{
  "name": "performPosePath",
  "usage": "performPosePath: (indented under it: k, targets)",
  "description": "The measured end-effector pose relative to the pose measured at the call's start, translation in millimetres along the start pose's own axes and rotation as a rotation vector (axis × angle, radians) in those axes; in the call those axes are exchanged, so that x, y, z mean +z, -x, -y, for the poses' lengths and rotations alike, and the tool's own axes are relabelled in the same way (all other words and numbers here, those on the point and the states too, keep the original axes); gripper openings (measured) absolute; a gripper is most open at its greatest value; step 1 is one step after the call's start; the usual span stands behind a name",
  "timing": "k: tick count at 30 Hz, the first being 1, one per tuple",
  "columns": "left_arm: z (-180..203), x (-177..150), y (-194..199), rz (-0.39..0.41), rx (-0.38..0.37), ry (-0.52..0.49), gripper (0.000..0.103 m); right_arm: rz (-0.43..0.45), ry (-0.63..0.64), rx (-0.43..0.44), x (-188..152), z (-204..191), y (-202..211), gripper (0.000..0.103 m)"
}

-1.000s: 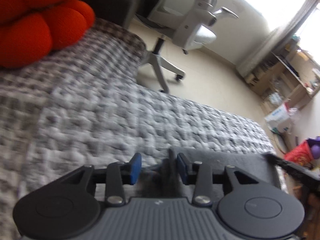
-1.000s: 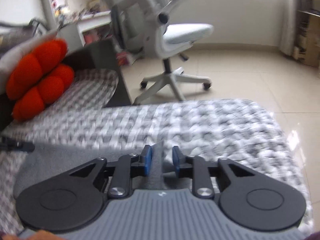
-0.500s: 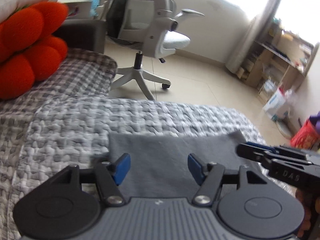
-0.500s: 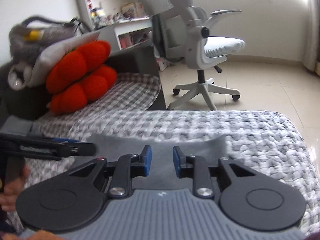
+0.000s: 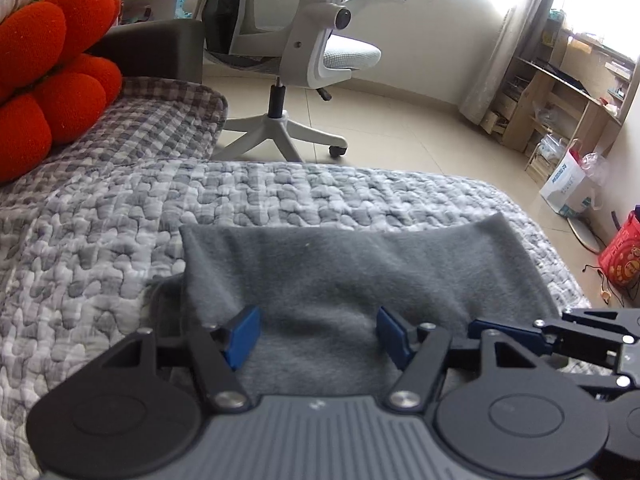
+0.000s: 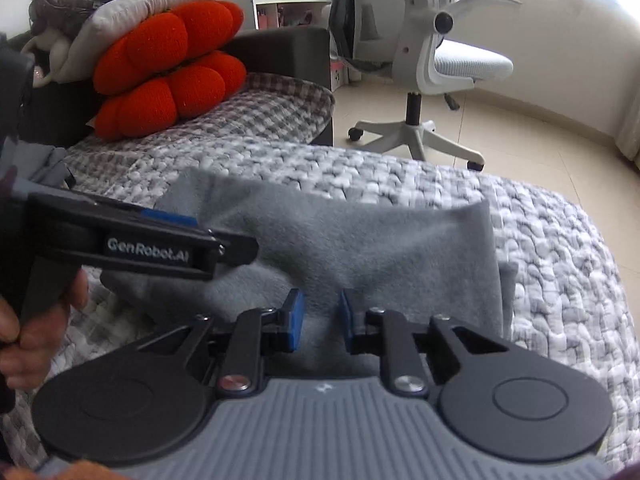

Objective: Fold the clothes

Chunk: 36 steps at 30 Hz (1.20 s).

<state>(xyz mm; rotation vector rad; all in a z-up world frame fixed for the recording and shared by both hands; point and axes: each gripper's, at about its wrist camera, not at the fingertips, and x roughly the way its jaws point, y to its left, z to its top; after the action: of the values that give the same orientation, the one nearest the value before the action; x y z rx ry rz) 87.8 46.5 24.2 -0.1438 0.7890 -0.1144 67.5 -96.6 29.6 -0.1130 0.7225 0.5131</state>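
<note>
On the side of the left gripper (image 6: 244, 250), seen from the right wrist, white lettering reads "GenRobot.AI". A white bag (image 5: 566, 182) on the floor by the shelving carries blue print, too small to read; the red bag (image 5: 622, 258) near it has a gold pattern, also unreadable.

Grey fleece garment (image 5: 360, 276) lies folded flat on the grey-and-white quilted bed cover (image 5: 100, 248), its far edge running straight across both views.

Left gripper: blue pads (image 5: 242, 336) stand wide apart, low over the near part of the garment. Nothing pinched between them; cloth shows flat in the gap. A hand (image 6: 36, 328) wraps its handle at the left edge of the right-wrist view.

Right gripper (image 6: 320, 320): jaws narrow and closing, the gap slim. The garment lies in view under and beyond the gap; the pads do not appear to press any fold. In the left-wrist view its fingers come in from the right edge, over the garment's near right corner.

Both grippers sit at the garment's near edge, side by side, left one toward the garment's left end.

Behind: orange-red lobed cushion (image 6: 168, 68) on the checked blanket, white office chair (image 5: 316, 40) on the tiled floor.
</note>
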Motion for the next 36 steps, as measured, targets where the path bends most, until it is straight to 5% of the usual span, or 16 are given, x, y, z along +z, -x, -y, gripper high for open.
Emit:
performPosePath:
  k: [10,22,36]
  targets:
    - [7,0,5,0.029,0.017,-0.015,0.068,0.054,-0.026,0.016,-7,11,14,0.018]
    - [-22,7,-1,0.013,0.024,0.061,0.067,-0.02,-0.151,-0.078,-13,57,21,0.012]
    - [-33,16,-6,0.02,-0.018,0.085,0.067,-0.09,-0.187,-0.06,-16,70,26,0.012]
